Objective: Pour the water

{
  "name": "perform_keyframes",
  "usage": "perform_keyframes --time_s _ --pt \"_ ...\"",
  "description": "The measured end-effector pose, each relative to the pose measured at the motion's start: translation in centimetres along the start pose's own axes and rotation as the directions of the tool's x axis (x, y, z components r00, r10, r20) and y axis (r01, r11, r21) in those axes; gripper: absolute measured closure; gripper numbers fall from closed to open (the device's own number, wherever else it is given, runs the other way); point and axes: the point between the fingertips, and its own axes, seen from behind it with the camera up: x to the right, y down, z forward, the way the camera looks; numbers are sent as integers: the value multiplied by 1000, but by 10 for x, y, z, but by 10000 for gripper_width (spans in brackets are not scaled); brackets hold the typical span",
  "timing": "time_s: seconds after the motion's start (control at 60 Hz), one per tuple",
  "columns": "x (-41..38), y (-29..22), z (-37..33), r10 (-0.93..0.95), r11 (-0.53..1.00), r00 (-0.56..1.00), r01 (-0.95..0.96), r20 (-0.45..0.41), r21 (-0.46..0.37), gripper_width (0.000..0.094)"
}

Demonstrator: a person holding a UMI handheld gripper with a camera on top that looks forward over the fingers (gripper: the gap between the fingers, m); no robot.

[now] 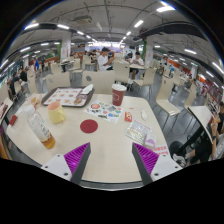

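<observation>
A clear bottle [41,130] with amber liquid and a white cap stands on the pale table [100,145], left of and ahead of the left finger. Beside it sits a short glass [57,114] of yellow drink. A red paper cup [118,94] stands further off, beyond the fingers near the middle of the table. A flat red coaster [89,126] lies between bottle and cup. My gripper [111,158] is open, its purple pads [76,155] wide apart over bare tabletop, nothing between them.
A tray [68,96] with printed paper lies at the back left. Leaflets [106,111] and small packets [138,130] lie ahead and to the right. Chairs [170,105] and other tables fill the hall behind, with people far off.
</observation>
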Motion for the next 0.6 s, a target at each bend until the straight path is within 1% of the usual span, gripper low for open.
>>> perform_keyframes --time_s 0.033,0.067,0.1,0.233,0.35,0.5,0.6 --pt "-1 1 -9 -2 1000 1000 2 -3 -4 96" --pt "-2 4 -2 -5 1000 1000 5 -1 -9 96" --pt "-6 7 -12 -9 1000 1000 9 -4 -15 98" --pt "-18 23 -11 -34 999 999 34 -13 -38 97" --pt "-40 36 -17 -50 998 999 49 -13 -45 98" --pt "-95 46 -28 -31 999 999 31 12 -16 99" --pt "-150 45 -31 -9 1000 999 8 53 17 95"
